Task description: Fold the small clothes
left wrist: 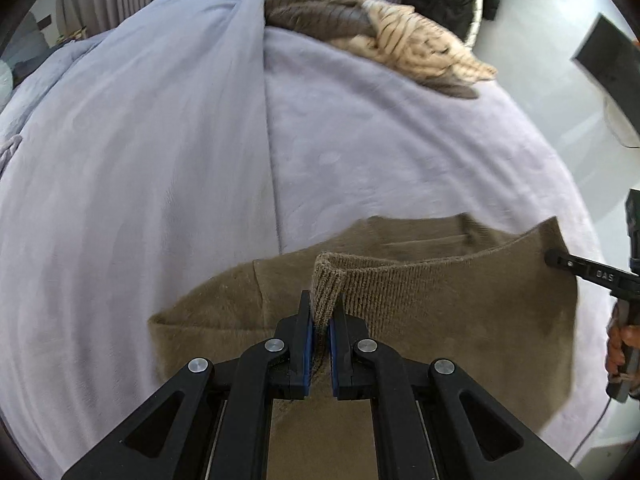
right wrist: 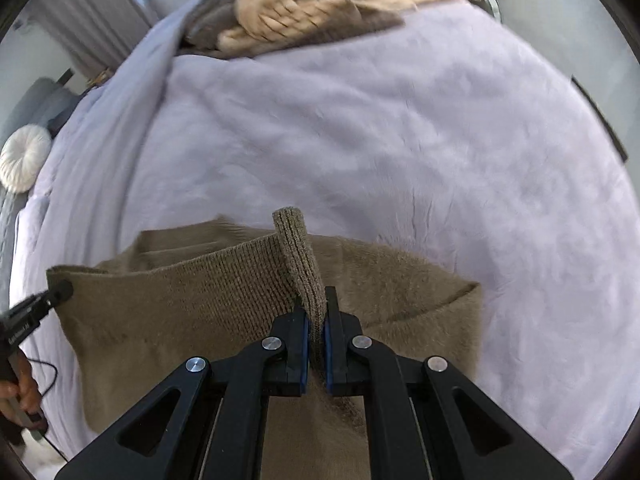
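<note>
Brown sweater [left wrist: 420, 312] is soft, floppy and light, so it sags and bends wherever it is not held. Its ribbed hem [left wrist: 400, 276] is thicker and gives the best place to hold. The sweater lies partly folded on the lilac blanket [left wrist: 380, 152] of the bed, with the hem lifted up. The left gripper [left wrist: 320, 320] has its fingers [left wrist: 306, 332] pinched tight on 1 end of the hem. The right gripper [right wrist: 317, 320] has its fingers [right wrist: 305, 336] pinched tight on the other end. Between the 2 grippers the hem stretches in a line. A pile of other clothes [left wrist: 384, 36] waits at the far side of the bed.
</note>
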{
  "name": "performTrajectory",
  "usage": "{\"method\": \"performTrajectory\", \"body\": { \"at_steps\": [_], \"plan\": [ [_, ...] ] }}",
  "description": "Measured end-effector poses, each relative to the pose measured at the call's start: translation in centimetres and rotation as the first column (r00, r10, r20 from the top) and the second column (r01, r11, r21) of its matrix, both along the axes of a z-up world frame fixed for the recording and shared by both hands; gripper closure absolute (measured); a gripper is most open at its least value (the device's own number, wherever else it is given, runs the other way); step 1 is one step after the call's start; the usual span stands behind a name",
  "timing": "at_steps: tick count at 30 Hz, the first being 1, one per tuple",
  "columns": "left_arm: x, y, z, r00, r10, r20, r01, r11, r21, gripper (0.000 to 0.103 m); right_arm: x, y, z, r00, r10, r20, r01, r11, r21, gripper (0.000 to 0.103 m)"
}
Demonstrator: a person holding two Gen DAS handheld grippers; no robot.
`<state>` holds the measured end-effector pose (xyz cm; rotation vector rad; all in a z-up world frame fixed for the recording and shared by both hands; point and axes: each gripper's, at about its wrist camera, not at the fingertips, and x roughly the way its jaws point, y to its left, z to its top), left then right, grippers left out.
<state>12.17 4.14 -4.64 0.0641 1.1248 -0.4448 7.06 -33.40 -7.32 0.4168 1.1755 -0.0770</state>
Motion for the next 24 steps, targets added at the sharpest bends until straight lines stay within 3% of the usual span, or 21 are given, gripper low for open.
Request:
{"method": "performTrajectory", "body": {
  "at_steps": [6, 9, 10, 11, 13, 15, 19, 24],
  "plan": [
    [1.1, -0.7, -3.7, 0.999, 0.038, 0.007, -0.039, 0.996, 0.086, 0.095, -0.1, -0.4, -3.2, 0.999, -0.048, 0.014, 0.048, 0.999, 0.020, 0.096],
    [1.5, 0.2, -3.8, 0.996, 0.085, 0.002, -0.085, 0.991, 0.103, 0.092, -0.5, -0.9, -2.7, 0.997, -0.076, 0.027, 0.077, 0.996, -0.046, 0.095],
    [1.7, 0.7, -3.8, 0.994, 0.112, 0.002, -0.111, 0.988, 0.106, 0.090, -0.6, -1.4, -2.4, 0.995, -0.096, 0.030, 0.098, 0.992, -0.082, 0.094],
    [1.9, 1.3, -3.7, 0.991, 0.134, -0.003, -0.133, 0.986, 0.097, 0.073, -0.7, -1.9, -2.2, 0.993, -0.118, 0.030, 0.120, 0.987, -0.104, 0.094],
    [1.8, 2.6, -2.9, 0.982, 0.188, 0.036, -0.191, 0.973, 0.132, 0.056, -1.2, -3.5, -1.9, 0.984, -0.178, 0.008, 0.177, 0.972, -0.151, 0.094],
    [1.5, 3.8, -2.0, 0.973, 0.214, 0.080, -0.225, 0.961, 0.162, 0.056, -2.4, -5.0, -1.5, 0.975, -0.224, 0.000, 0.223, 0.968, -0.115, 0.094],
    [0.4, 5.9, -0.5, 0.973, 0.228, 0.042, -0.230, 0.969, 0.086, 0.056, -5.1, -4.2, 0.1, 0.979, -0.197, 0.048, 0.200, 0.978, -0.065, 0.094],
    [-1.9, 4.7, -0.5, 0.985, 0.173, 0.016, -0.174, 0.984, 0.050, 0.056, -7.5, 0.2, 0.5, 0.993, -0.086, 0.085, 0.088, 0.996, -0.024, 0.094]
  ]
}}
